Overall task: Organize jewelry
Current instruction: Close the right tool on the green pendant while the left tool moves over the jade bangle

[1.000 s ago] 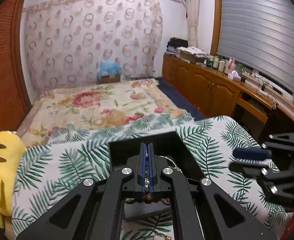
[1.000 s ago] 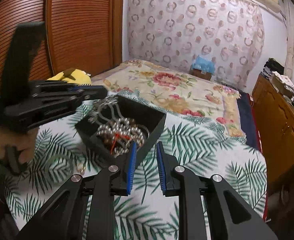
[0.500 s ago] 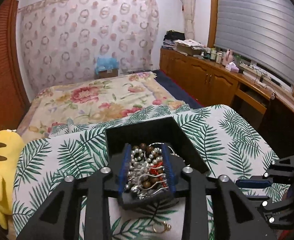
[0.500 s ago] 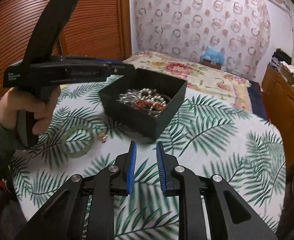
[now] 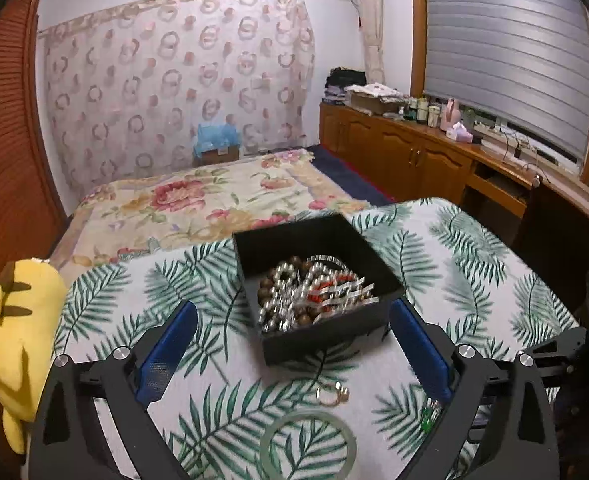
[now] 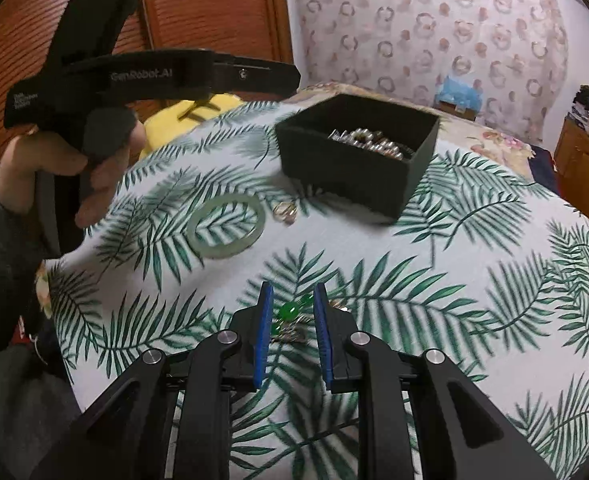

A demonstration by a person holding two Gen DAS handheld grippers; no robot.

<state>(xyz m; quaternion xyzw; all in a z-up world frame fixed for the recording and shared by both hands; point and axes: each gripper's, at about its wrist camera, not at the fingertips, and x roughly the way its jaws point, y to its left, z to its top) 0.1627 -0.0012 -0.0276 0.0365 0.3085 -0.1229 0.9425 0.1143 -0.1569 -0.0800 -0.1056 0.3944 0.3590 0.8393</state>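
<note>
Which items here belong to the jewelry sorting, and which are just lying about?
Part of the job:
- black box holding beaded bracelets
- pale green bangle on the cloth
- small gold ring beside it
- green-stone piece between the right tool's fingers, not gripped

Just lying about:
- yellow plush toy
- leaf-print tablecloth
- bed

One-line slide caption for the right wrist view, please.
Right gripper, jaws apart, straddles green-stone jewelry on the palm-print cloth; black box of beads behind.
</note>
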